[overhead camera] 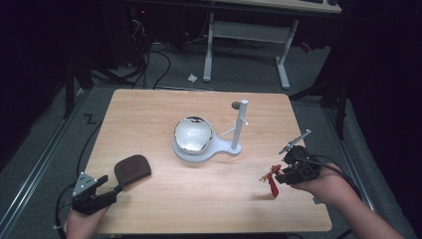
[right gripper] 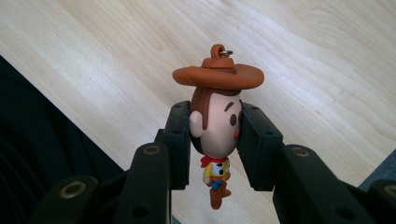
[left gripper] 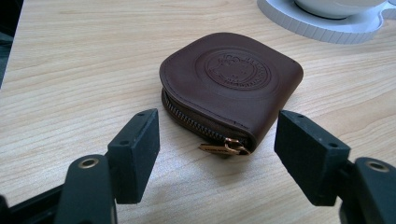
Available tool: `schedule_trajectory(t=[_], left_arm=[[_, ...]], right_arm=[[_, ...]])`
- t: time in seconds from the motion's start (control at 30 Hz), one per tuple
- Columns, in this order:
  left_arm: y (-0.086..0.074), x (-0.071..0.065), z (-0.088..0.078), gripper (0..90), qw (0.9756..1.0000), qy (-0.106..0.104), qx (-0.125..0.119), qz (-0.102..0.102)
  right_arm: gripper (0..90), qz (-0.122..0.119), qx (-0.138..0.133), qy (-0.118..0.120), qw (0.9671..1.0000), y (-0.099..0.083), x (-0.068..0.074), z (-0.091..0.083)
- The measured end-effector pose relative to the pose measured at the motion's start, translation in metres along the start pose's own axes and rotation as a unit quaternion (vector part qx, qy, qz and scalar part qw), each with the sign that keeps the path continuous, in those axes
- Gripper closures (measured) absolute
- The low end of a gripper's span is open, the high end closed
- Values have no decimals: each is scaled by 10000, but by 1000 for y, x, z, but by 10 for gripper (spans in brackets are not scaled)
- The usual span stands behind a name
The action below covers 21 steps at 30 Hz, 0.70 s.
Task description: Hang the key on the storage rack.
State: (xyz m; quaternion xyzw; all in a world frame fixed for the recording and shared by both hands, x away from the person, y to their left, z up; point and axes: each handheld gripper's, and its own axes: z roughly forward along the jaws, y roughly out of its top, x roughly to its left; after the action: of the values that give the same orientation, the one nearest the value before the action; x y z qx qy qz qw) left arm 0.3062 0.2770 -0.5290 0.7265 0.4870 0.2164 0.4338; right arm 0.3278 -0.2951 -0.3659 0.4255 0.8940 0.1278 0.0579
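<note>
A: Entry. The right gripper [right gripper: 215,135] is seen pinching a cowboy figurine [right gripper: 215,122] by the head, its jaws pressed against both cheeks. The charm is held above the near right part of the table [overhead camera: 164,199]. The left gripper [left gripper: 217,154] is spread wide, nothing between its jaws, with the brown zip pouch [left gripper: 231,81] lying flat on the wood just ahead.

B: Advice for the step in hand?

A: The pouch is probably meant to be steadied first. The open jaws should be brought down squarely either side of its zip edge, clear of the brass pull [left gripper: 224,147], and closed gently so the leather is not creased. The figurine's head should be kept clamped firmly; its small metal ring [right gripper: 225,52] is left free at the top.

B: Counts?

A: One pouch, one figurine, one white stand [overhead camera: 239,130] with a single post, one shiny bowl [overhead camera: 193,133] seated on its base. One small dark item [overhead camera: 235,105] is noted behind the post; its identity cannot be told at this range.
</note>
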Motion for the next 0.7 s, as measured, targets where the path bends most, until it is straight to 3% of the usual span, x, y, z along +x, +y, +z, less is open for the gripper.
schedule_trajectory(t=[0.7], left_arm=[[0, 2, -1, 304, 10000, -18, -32, -40]], right_arm=[[668, 79, -184, -73, 9998, 33, -4, -30]])
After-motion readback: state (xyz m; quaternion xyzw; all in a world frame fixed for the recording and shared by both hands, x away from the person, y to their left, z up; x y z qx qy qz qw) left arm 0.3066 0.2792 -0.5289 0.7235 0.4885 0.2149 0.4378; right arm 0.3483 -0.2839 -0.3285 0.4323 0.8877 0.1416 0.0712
